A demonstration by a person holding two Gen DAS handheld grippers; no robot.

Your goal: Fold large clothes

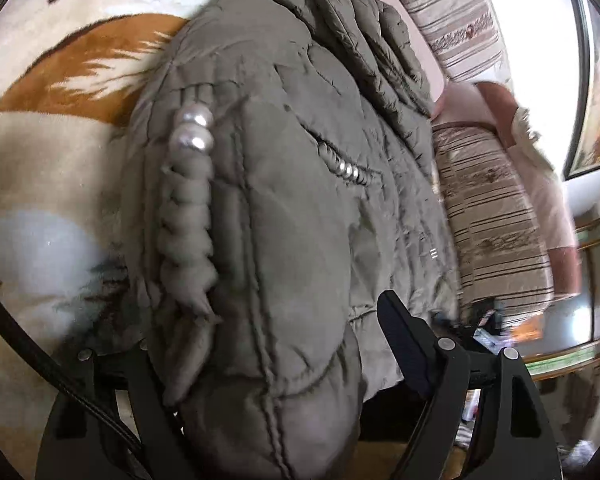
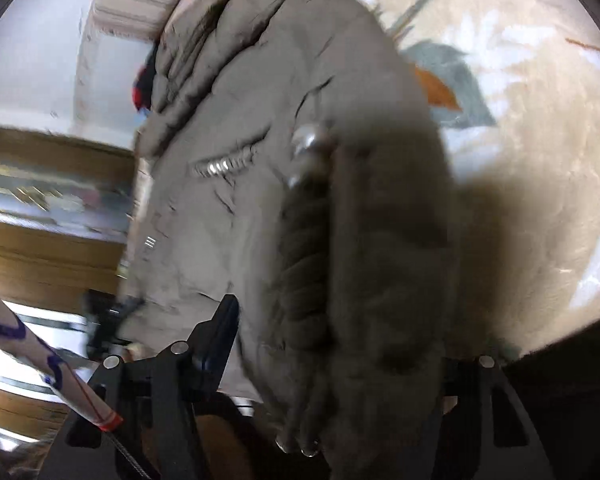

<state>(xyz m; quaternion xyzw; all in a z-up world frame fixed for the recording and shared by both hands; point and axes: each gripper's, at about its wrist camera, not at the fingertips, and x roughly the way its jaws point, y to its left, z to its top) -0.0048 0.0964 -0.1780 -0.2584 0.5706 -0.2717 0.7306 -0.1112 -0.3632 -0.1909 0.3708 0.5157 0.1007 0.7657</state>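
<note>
We saw left gripper (image 1: pixel 260 392) clenched on hem of grey padded jacket (image 1: pixel 284 184), jacket lying over patterned blanket (image 1: pixel 48 160). Right gripper (image 2: pixel 340 360) likewise grasped jacket edge. We judged: lift both ends level, carry hem toward collar, keep pearl trim (image 1: pixel 190 132) unsnagged.
</note>
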